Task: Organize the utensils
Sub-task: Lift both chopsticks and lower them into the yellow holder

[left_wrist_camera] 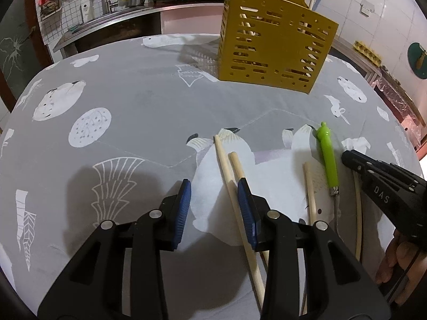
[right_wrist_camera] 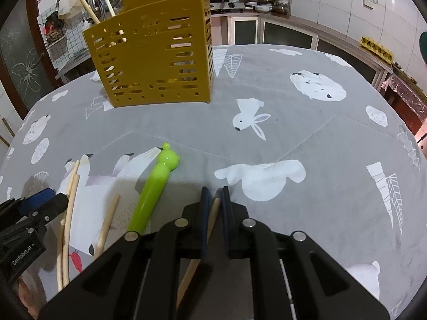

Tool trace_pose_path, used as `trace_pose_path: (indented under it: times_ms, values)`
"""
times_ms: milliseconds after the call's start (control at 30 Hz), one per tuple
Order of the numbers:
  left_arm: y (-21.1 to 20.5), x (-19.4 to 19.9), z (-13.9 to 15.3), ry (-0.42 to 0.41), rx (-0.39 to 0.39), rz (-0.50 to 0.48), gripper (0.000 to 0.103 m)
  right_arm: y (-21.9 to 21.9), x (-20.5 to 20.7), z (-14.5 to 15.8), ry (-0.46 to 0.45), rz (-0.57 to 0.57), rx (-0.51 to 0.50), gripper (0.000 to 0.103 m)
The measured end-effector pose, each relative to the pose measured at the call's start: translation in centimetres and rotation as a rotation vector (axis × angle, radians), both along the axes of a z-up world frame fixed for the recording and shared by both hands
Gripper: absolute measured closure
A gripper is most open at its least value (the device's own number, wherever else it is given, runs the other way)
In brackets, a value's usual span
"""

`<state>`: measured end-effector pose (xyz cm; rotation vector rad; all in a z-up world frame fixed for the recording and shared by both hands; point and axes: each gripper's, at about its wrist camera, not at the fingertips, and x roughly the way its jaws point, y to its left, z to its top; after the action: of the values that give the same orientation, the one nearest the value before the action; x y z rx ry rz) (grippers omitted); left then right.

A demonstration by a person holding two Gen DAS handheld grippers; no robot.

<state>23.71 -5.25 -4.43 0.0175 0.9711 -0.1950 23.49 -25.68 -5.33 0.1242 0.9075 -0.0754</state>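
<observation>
In the left wrist view we see our left gripper (left_wrist_camera: 214, 196) low over the grey tablecloth (left_wrist_camera: 138, 106), with its blue pads (left_wrist_camera: 184, 202) spread wide and nothing between them. Two wooden chopsticks (left_wrist_camera: 226, 170) lie on the cloth in front of it; the longer one passes just beside the inner face of the right pad, but we cannot tell if it touches. More to the right lie a third chopstick (left_wrist_camera: 311, 194) and a utensil with a green handle (left_wrist_camera: 328, 160), side by side. Our right gripper (left_wrist_camera: 347, 157) comes in from the right edge, just beside the green handle, and a pale stick (left_wrist_camera: 359, 213) runs under it. The yellow holder (left_wrist_camera: 275, 45) with slots stands far back on the table, and some sticks already stand inside it. In the right wrist view our right gripper (right_wrist_camera: 214, 193) has its jaws narrow, closed on one chopstick (right_wrist_camera: 213, 213), whose tip shows between the pads. The green handle (right_wrist_camera: 154, 192) lies just to the left of it, with its round bear-shaped end pointing away from us. Further left are more chopsticks (right_wrist_camera: 70, 202) and our left gripper (right_wrist_camera: 50, 197) at the edge. The yellow holder (right_wrist_camera: 152, 53) stands upright at the back, well apart from both grippers.
</observation>
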Motion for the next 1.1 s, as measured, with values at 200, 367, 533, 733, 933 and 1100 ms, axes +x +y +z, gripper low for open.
trace_pose_path:
  times_ms: [200,367,533,733,933,1100]
  values:
    - [-0.8,0.6,-0.3,-0.001,0.036,0.004,0.068,-0.1,0.0,0.0,-0.002,-0.003,0.011,0.093]
    - [-1.3,2.4,-0.4,0.012,0.047,0.019,0.068,0.0,0.4,0.2,0.008,-0.004,-0.001,0.093]
    - [-1.3,4.2,-0.3,0.023,0.042,0.036,0.083,-0.3,1.2,0.2,0.015,-0.016,0.017,0.094]
    - [-1.1,4.8,-0.2,0.027,0.020,0.044,0.097,-0.5,1.5,0.5,0.002,-0.033,0.033,0.095]
    - [-0.4,4.2,1.1,-0.026,-0.016,0.048,0.098,-1.9,1.0,2.4,-0.059,-0.056,0.071,0.095]
    - [-0.3,2.3,4.6,-0.147,-0.034,0.023,0.098,-2.4,0.0,4.9,-0.144,-0.054,0.090,0.096]
